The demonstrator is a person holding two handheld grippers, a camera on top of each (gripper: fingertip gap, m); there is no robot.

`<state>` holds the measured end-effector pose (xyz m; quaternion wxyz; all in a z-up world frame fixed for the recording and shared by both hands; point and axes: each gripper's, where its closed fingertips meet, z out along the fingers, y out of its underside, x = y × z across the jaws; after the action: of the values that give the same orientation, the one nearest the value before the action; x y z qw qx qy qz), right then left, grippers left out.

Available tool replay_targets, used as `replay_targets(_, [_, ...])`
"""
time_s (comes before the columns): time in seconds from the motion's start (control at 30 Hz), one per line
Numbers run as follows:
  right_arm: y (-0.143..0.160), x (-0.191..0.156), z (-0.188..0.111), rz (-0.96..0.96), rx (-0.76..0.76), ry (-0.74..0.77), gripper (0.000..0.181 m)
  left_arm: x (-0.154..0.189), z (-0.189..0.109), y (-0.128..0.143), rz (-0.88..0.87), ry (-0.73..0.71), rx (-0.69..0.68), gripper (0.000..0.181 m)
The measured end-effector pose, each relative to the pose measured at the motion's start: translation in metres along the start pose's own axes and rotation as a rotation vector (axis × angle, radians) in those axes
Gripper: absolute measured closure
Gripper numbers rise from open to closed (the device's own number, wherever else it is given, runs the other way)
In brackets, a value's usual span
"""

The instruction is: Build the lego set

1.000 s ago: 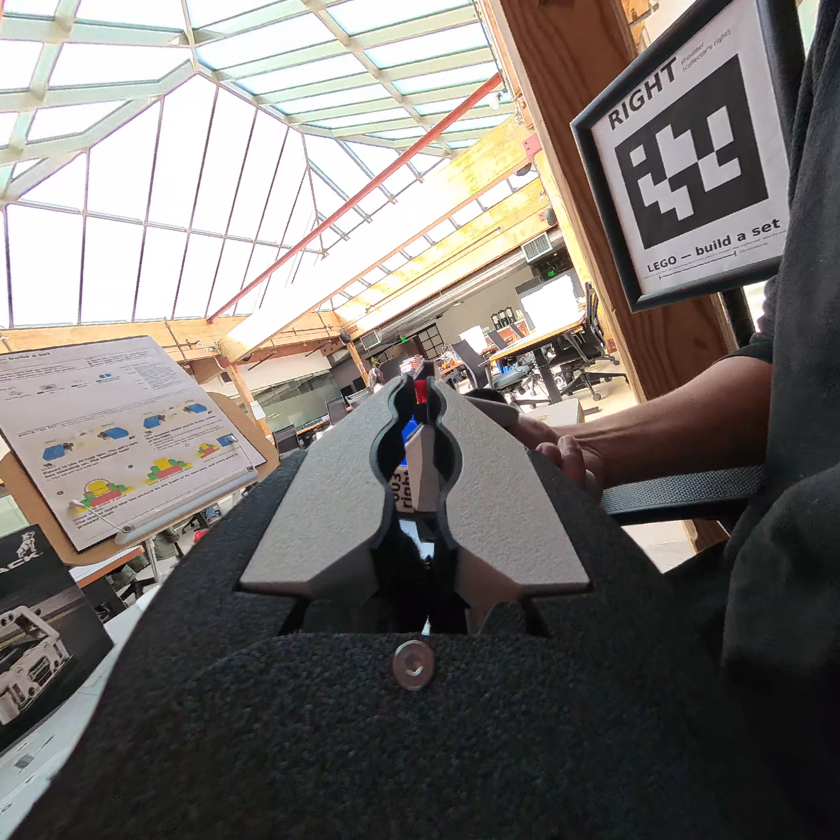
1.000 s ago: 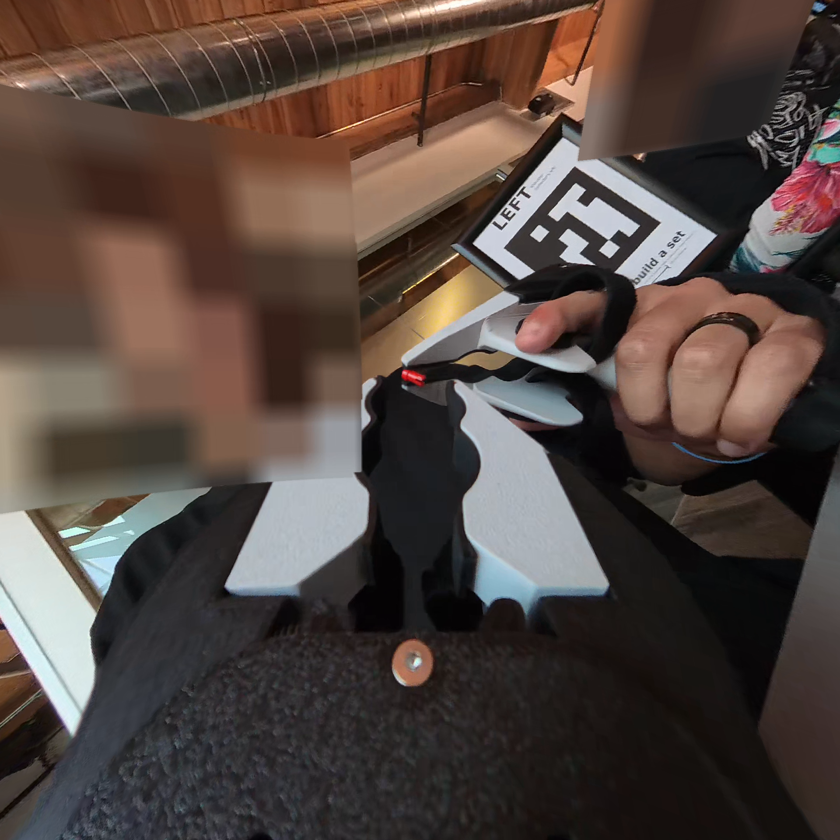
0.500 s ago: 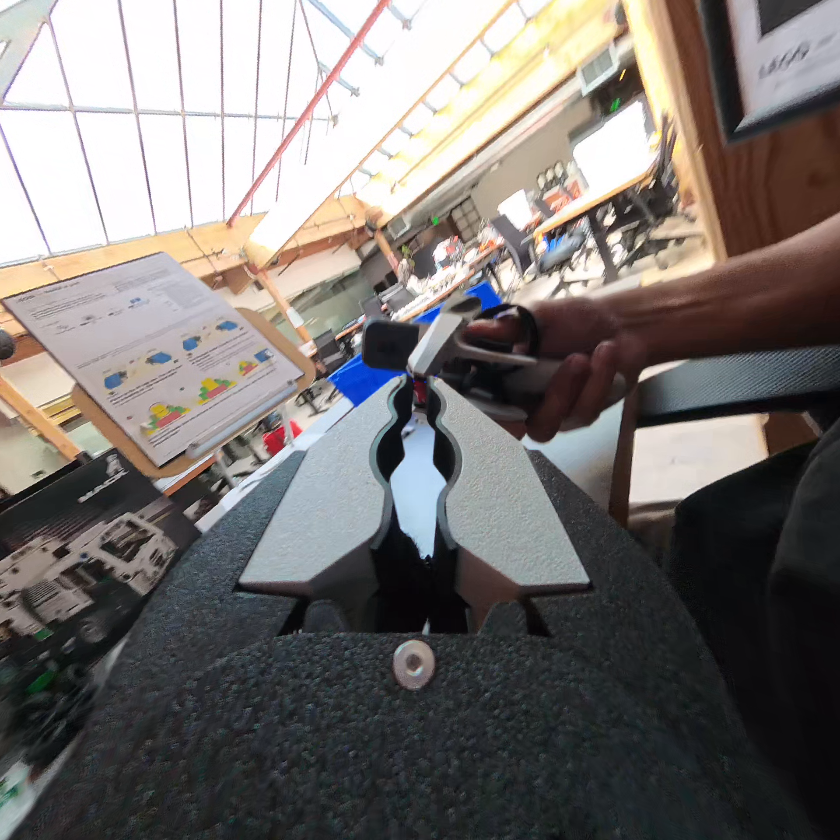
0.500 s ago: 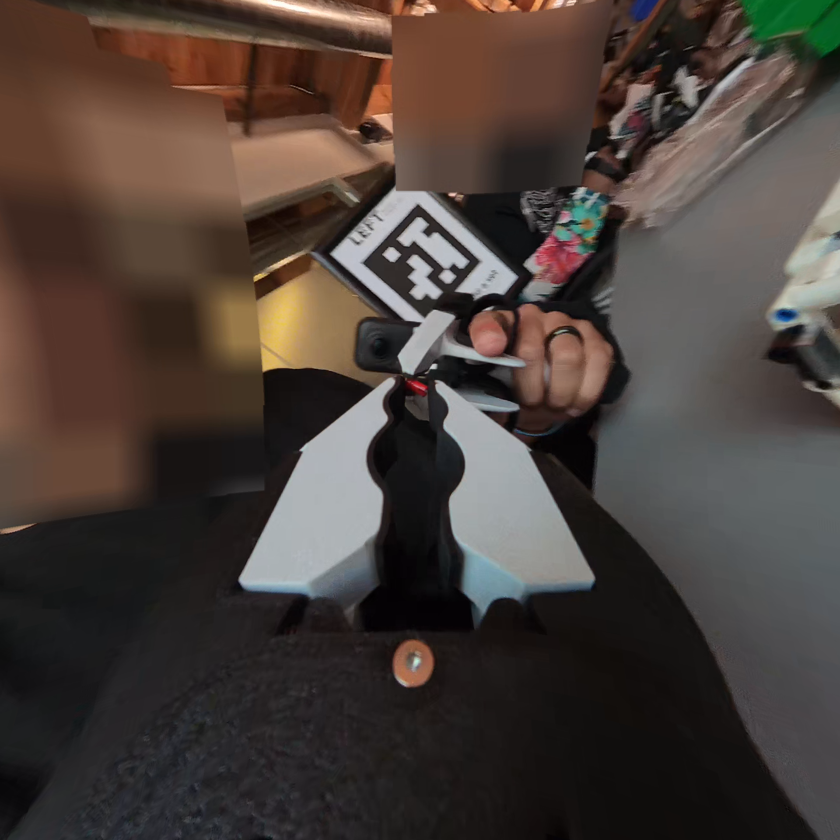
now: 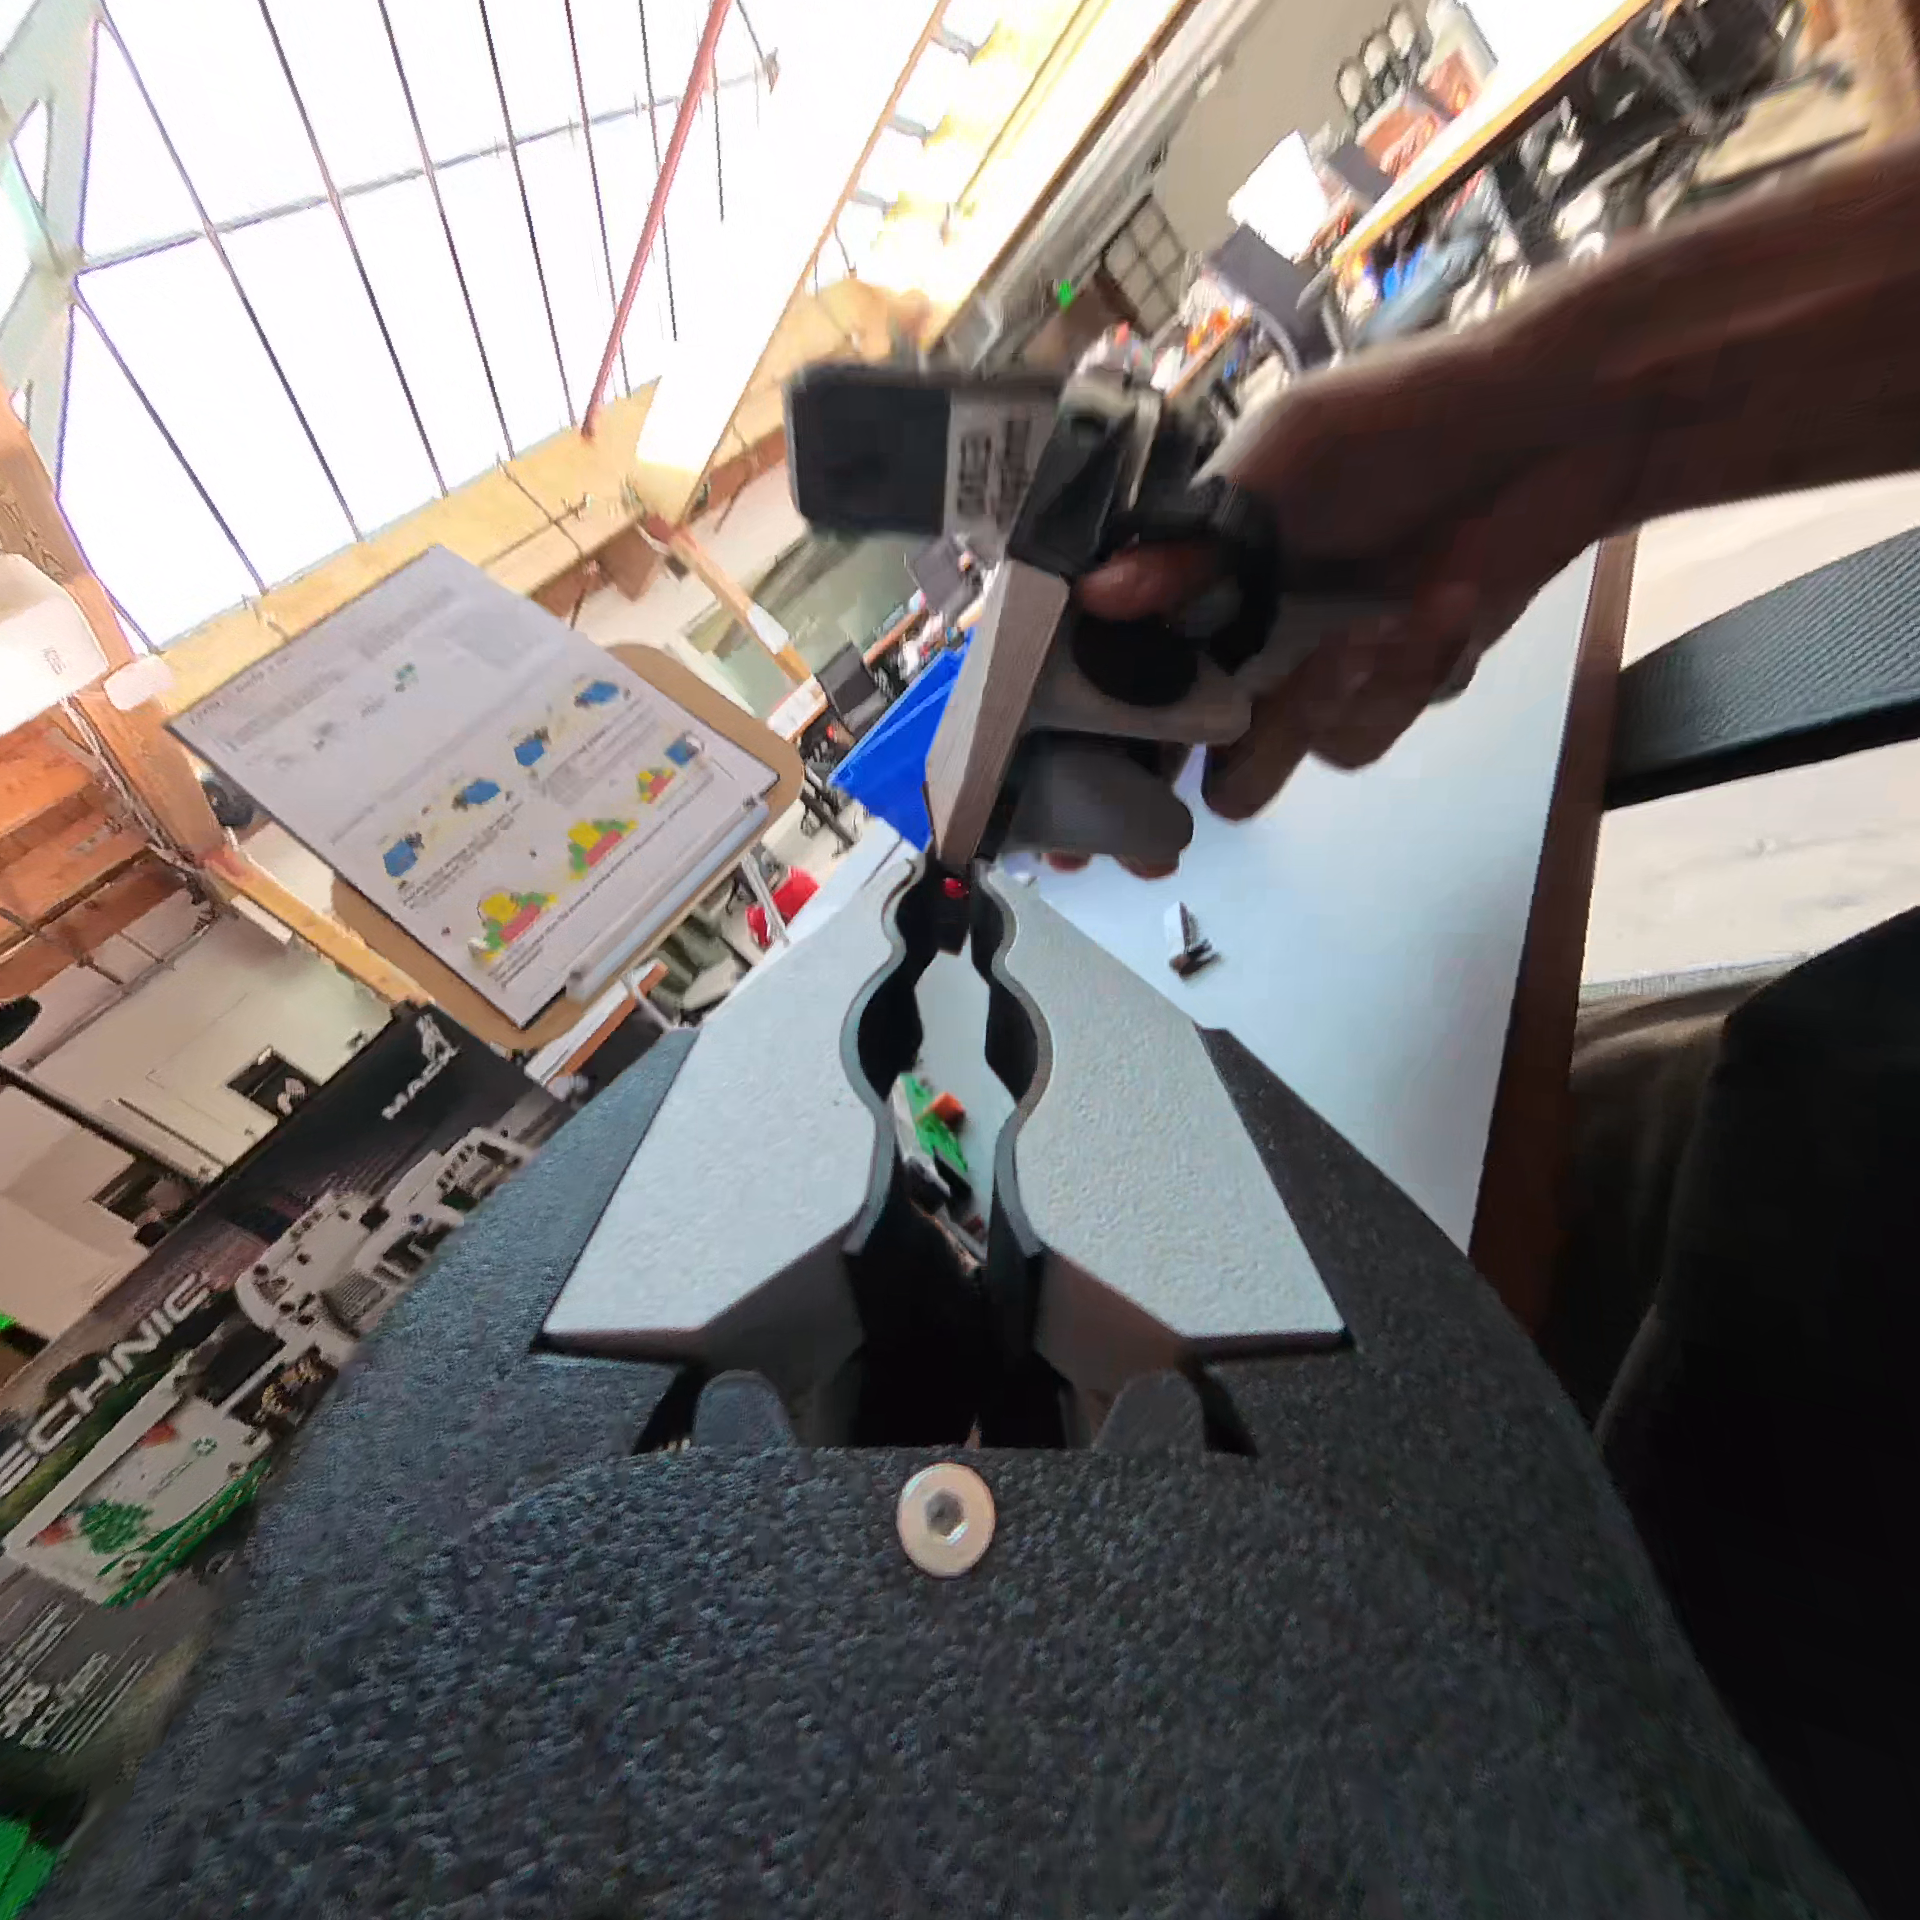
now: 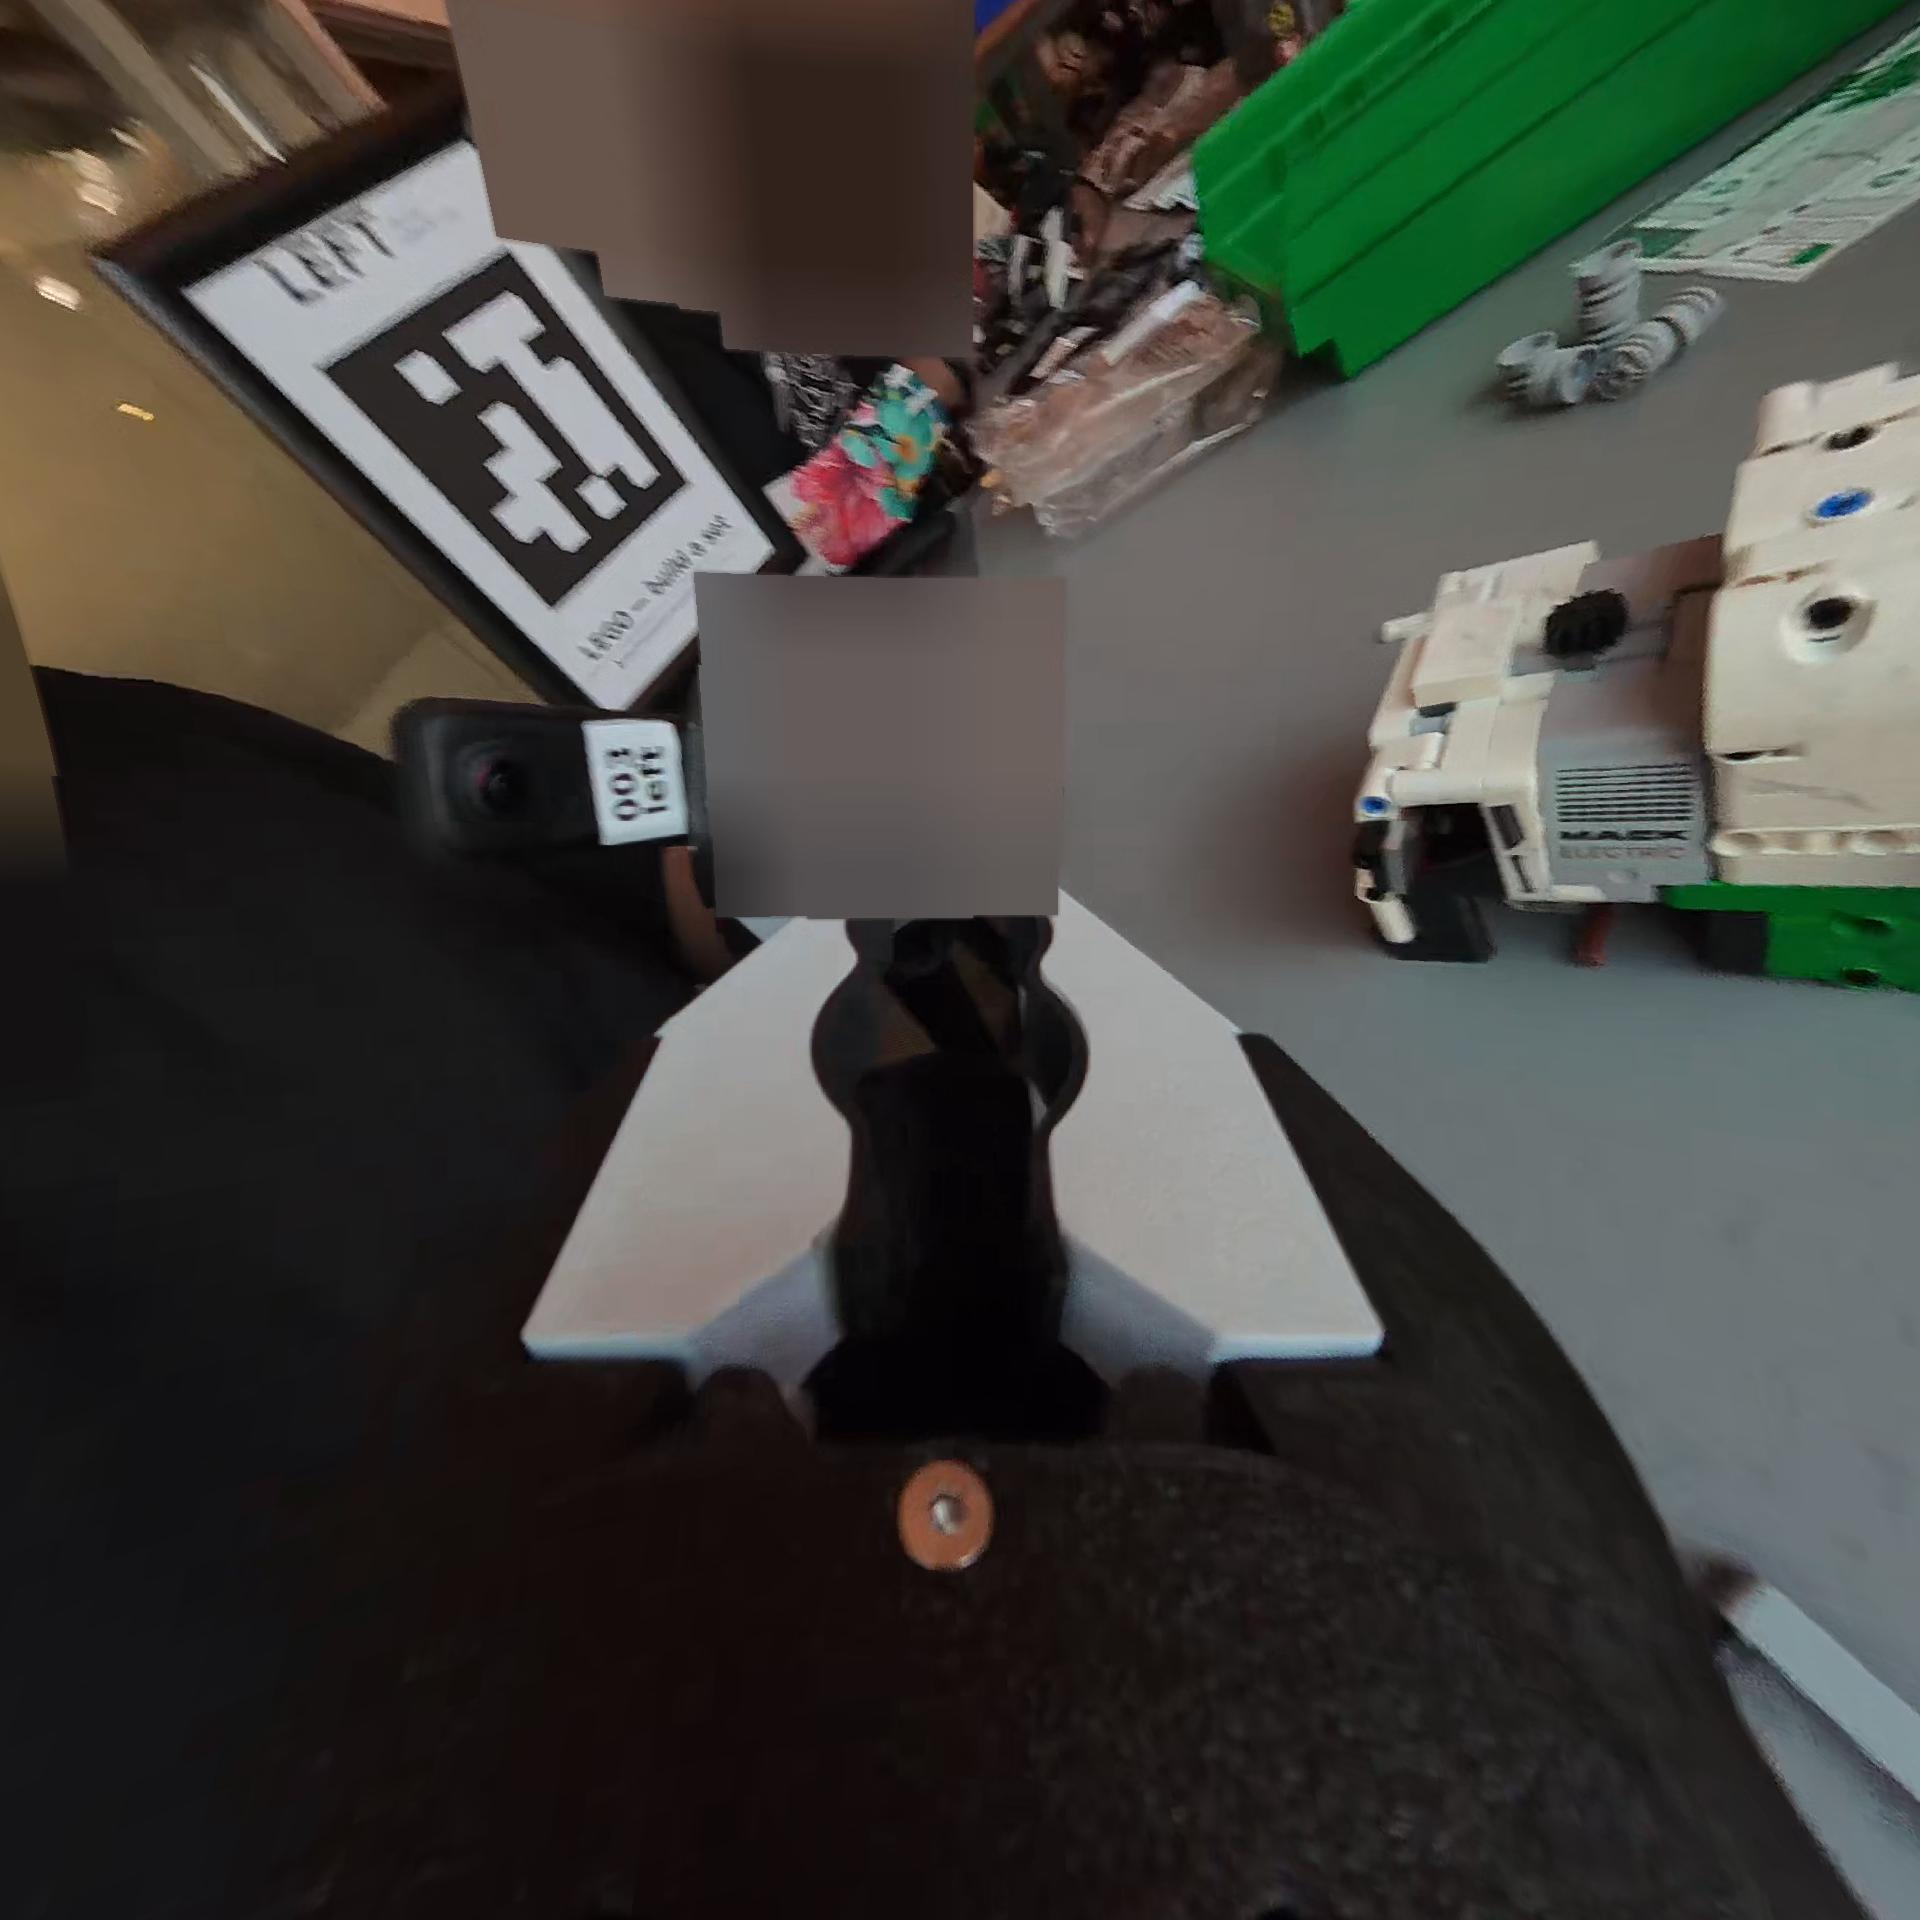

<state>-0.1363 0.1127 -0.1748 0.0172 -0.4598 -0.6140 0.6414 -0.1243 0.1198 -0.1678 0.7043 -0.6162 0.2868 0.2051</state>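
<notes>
My left gripper [image 5: 951, 896] is shut on a small red and black lego piece [image 5: 952, 889] and holds it above the white table [image 5: 1351, 935]. My right gripper [image 5: 961, 857], held in a hand, comes down from the upper right with its fingers together, tip to tip with the left one at that piece. In the right wrist view the right gripper's [image 6: 945, 935] tips lie under a mosaic patch, so what it grips is hidden. The left gripper's camera [image 6: 520, 779] shows just beyond. A part-built white truck model [image 6: 1558, 748] stands on the table at the right.
An instruction sheet on a clipboard stand [image 5: 478, 769], the set's box [image 5: 208, 1351] and a blue bin [image 5: 894, 769] are to the left. Loose pieces [image 5: 935, 1122] and a small black part [image 5: 1190, 940] lie on the table. Green parts [image 6: 1455, 156], tyres [image 6: 1600, 332] and a framed marker board [image 6: 468, 416] stand farther off. Both grippers' tips are close together, under 4 cm apart.
Both grippers have tilted down from the ceiling towards the table, tips staying together at the red piece. The truck and table have come into the right wrist view.
</notes>
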Motion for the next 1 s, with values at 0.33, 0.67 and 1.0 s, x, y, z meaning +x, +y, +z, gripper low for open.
replay_targets(0.33, [-0.002,-0.04,-0.005,0.289,0.111,-0.592,0.166,0.001,-0.014,-0.031,-0.066,0.01,0.23,0.178])
replay_targets(0.67, [0.003,-0.031,-0.007,0.252,0.091,-0.494,0.178,0.006,-0.01,-0.022,-0.083,0.038,0.184,0.178])
replay_targets(1.0, [0.01,-0.018,-0.013,0.194,0.015,-0.384,0.17,0.013,-0.009,-0.014,-0.23,0.164,0.108,0.178])
